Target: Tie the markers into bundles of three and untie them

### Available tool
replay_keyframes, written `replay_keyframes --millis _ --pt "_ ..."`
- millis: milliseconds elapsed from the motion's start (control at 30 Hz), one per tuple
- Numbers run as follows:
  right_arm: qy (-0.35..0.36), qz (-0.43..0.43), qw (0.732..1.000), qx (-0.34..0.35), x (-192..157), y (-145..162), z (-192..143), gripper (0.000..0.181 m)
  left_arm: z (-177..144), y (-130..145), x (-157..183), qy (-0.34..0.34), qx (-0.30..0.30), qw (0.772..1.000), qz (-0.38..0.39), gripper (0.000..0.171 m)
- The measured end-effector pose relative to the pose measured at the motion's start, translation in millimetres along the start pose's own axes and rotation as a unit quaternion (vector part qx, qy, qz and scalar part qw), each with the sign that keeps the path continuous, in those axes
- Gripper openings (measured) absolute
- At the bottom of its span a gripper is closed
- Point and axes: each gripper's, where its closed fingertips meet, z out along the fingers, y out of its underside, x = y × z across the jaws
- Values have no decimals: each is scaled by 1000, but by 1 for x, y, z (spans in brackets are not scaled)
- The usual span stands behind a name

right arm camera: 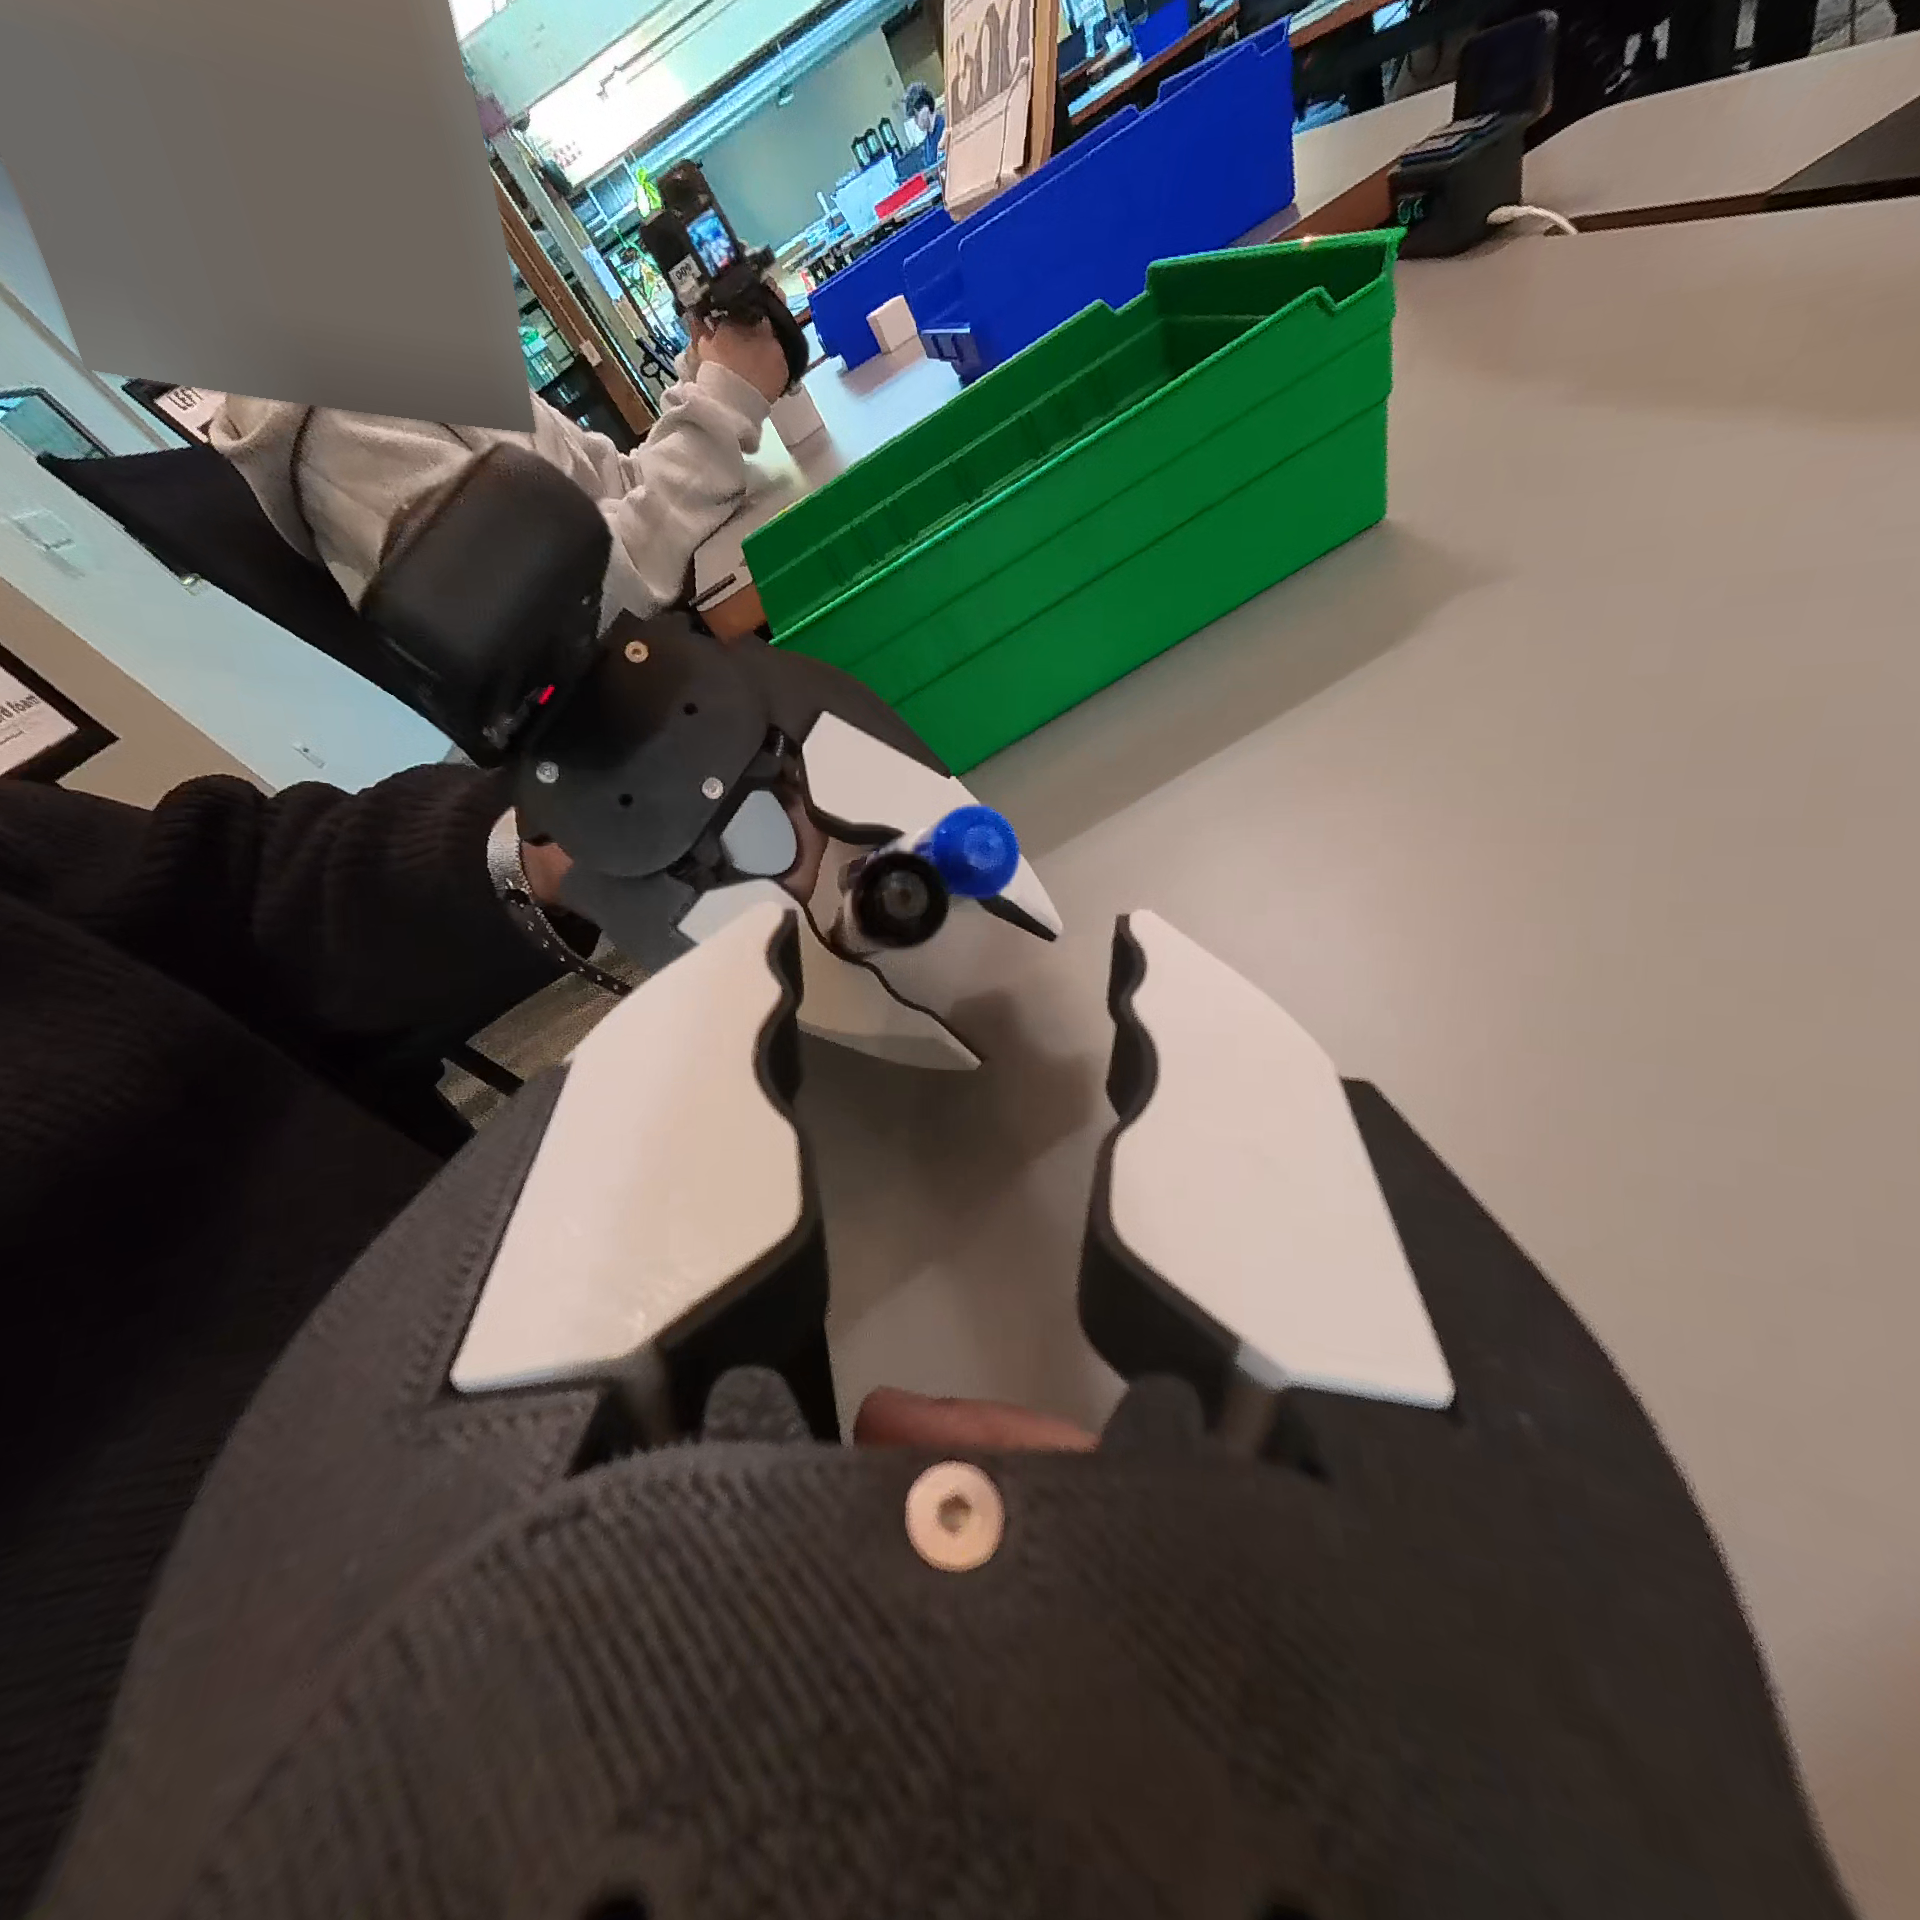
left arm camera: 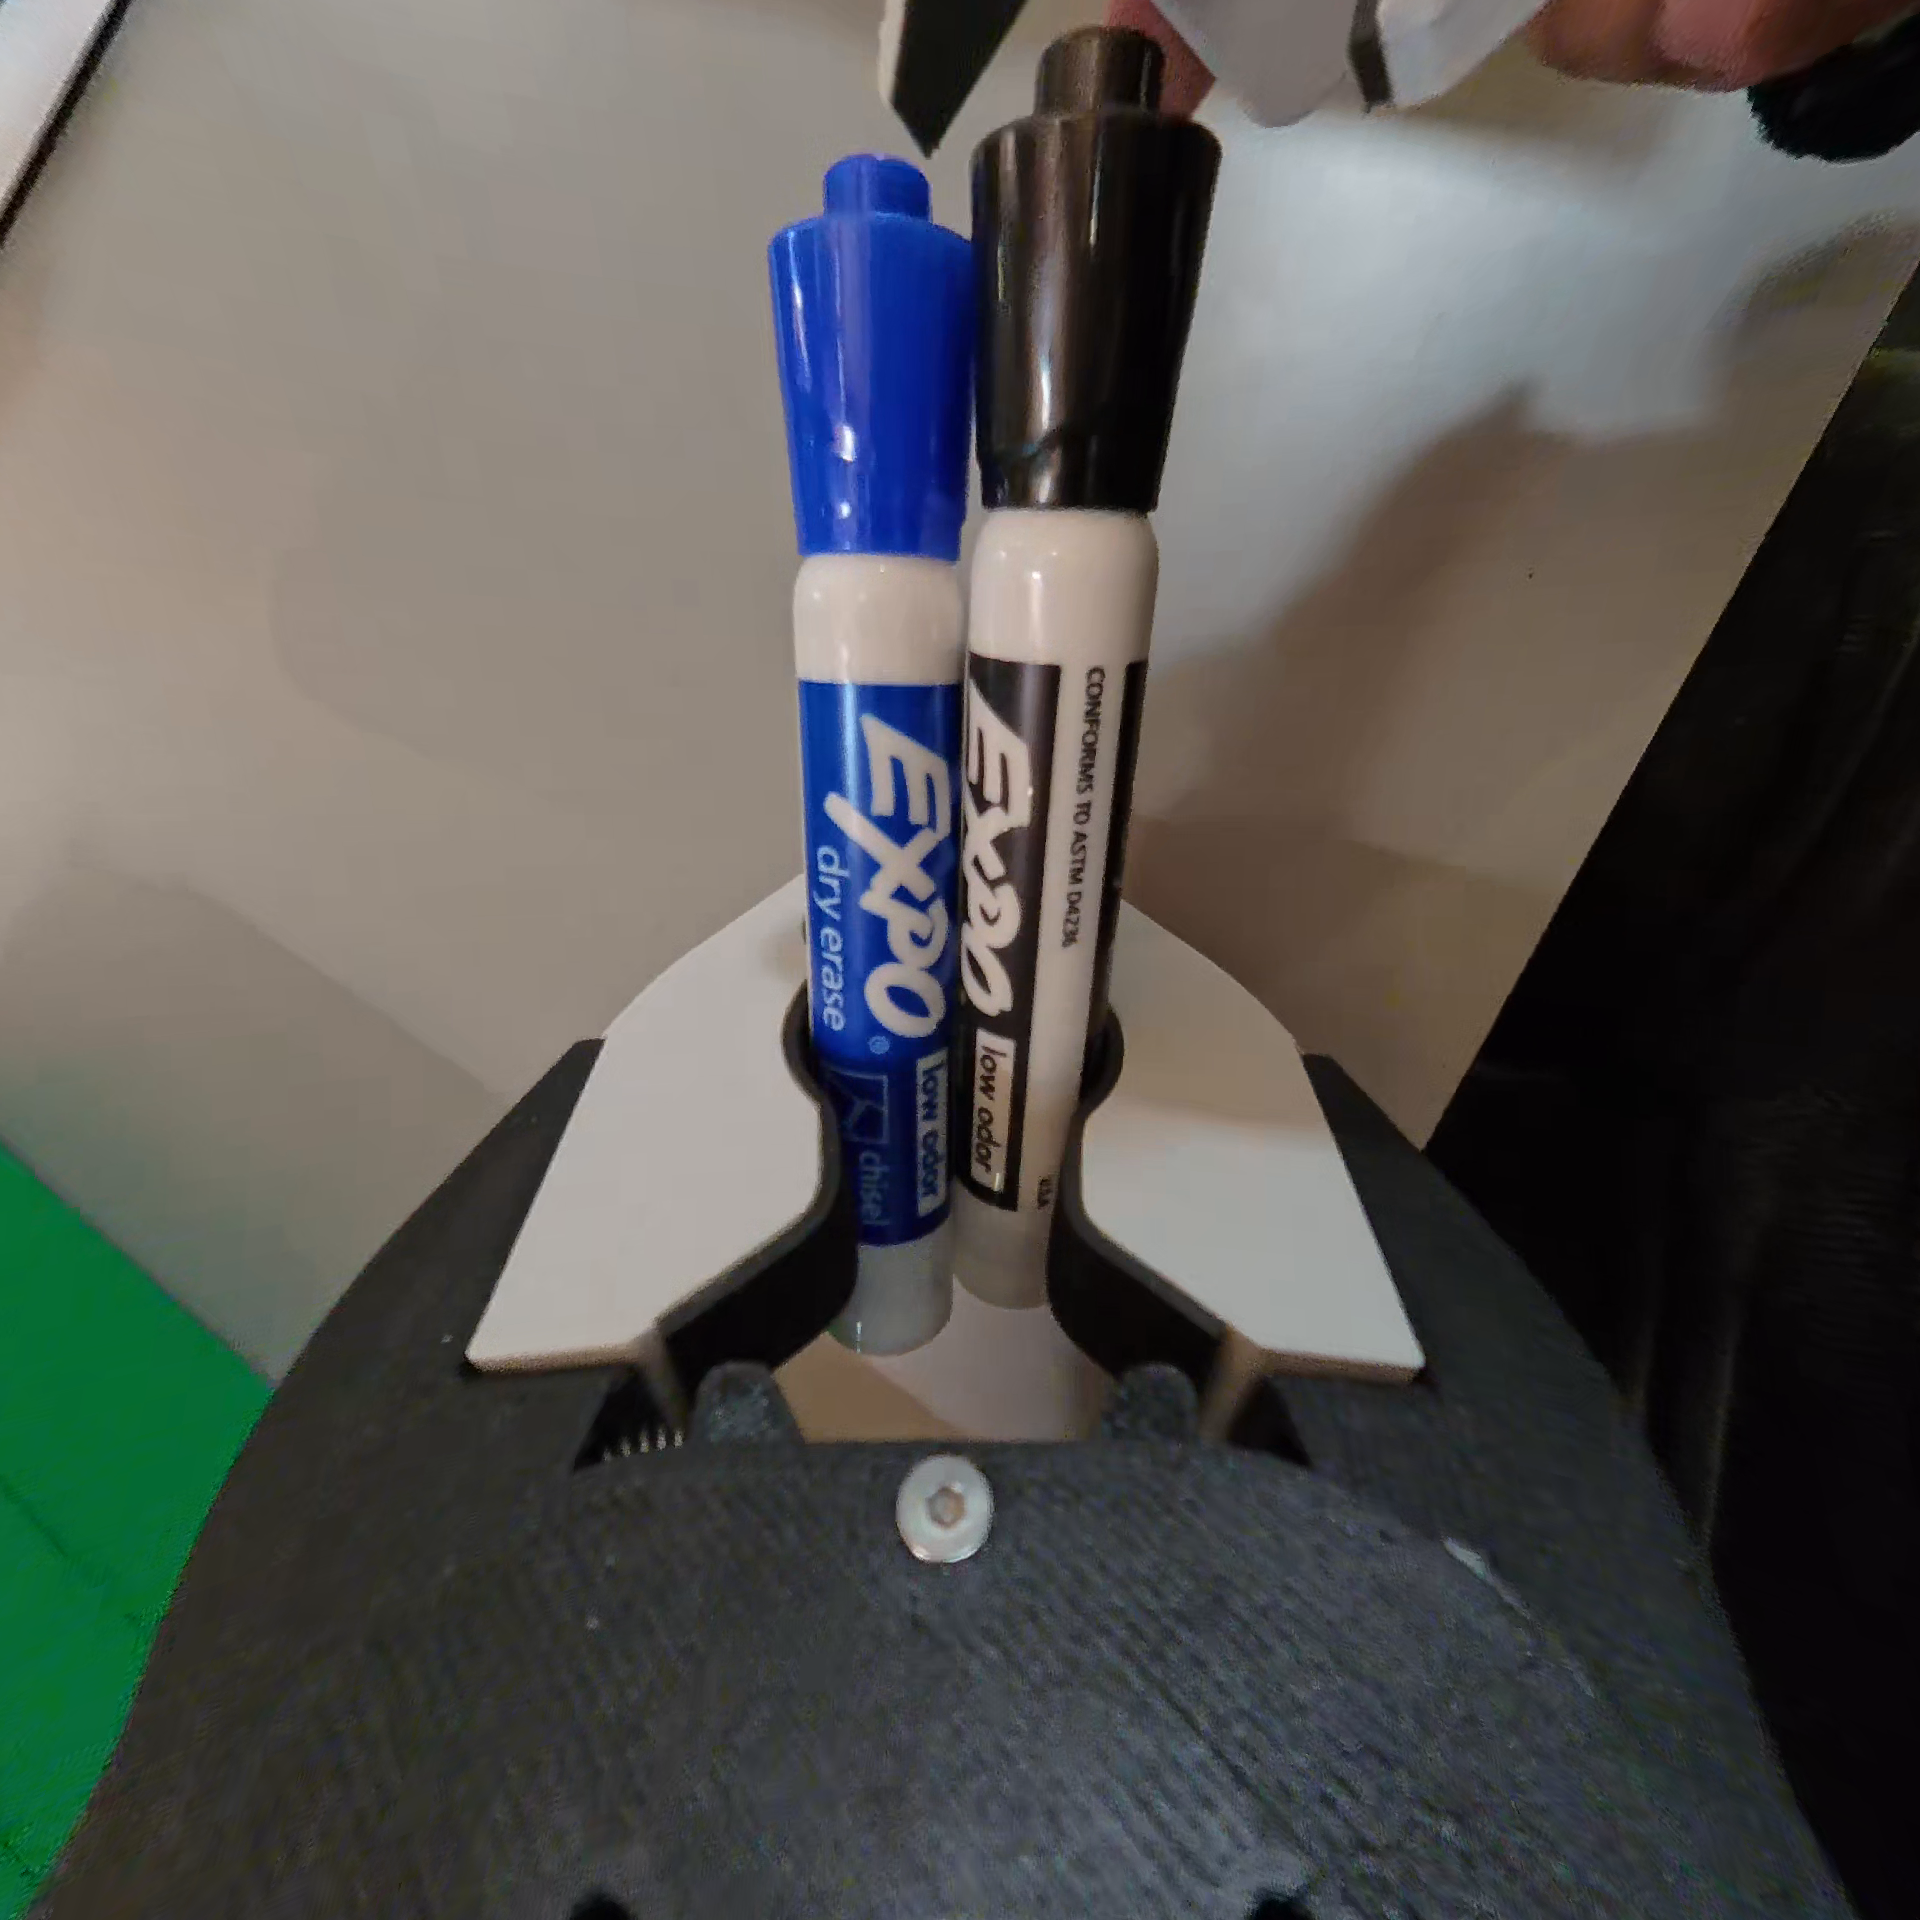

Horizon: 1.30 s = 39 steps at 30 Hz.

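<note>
My left gripper (left arm camera: 951, 1003) is shut on two dry-erase markers held side by side. One is a blue marker (left arm camera: 873, 623) and the other a black marker (left arm camera: 1070, 623), both capped, with caps pointing away from the camera. My right gripper (right arm camera: 951, 935) is open and empty, facing the cap ends. In the right wrist view the black cap (right arm camera: 899, 899) and blue cap (right arm camera: 971, 847) sit just beyond its fingertips, between them and left of centre. One of its fingers (left arm camera: 925, 83) shows beside the black cap in the left wrist view.
A grey table (right arm camera: 1558, 727) lies under both grippers. A green bin (right arm camera: 1091, 582) stands behind the markers, with blue bins (right arm camera: 1122, 208) farther back. A black device (right arm camera: 1455, 187) sits at the far right. A person in a grey sleeve (right arm camera: 665, 457) sits at the table's far left. Some 10 centimeters of space lies between my two pairs of fingers.
</note>
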Motion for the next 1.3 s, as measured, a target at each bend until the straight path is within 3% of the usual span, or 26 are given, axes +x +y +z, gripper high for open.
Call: replay_keyframes --millis 233,433,600,767,833,900,1033,1067,1167,1300 --pt "34 7 999 15 24 -3 -14 55 -5 -5 8 42 13 998 -33 45" --pt "56 -9 998 35 39 -21 -12 54 -21 7 16 50 17 997 -58 44" --pt "33 -82 996 17 23 -52 23 54 -46 24 24 56 35 991 -116 44" --pt "-36 -238 969 -51 -16 -96 97 46 -68 47 32 43 41 985 -162 45" --pt "-81 -309 941 -114 -32 -103 139 37 -76 55 36 36 38 984 -173 45" --pt "-128 -377 895 -202 -40 -96 183 29 -82 64 41 28 33 983 -179 45" --pt "-156 -500 761 -383 -27 -63 256 21 -88 87 52 14 9 980 -196 45" --pt "-174 -500 728 -435 -26 -49 265 13 -89 94 55 13 1 979 -203 45" --pt "-207 -487 646 -550 -20 -12 285 14 -88 113 57 2 -12 976 -219 45" --pt "-164 -597 521 -588 22 12 314 23 -94 125 60 13 -5 967 -256 45"
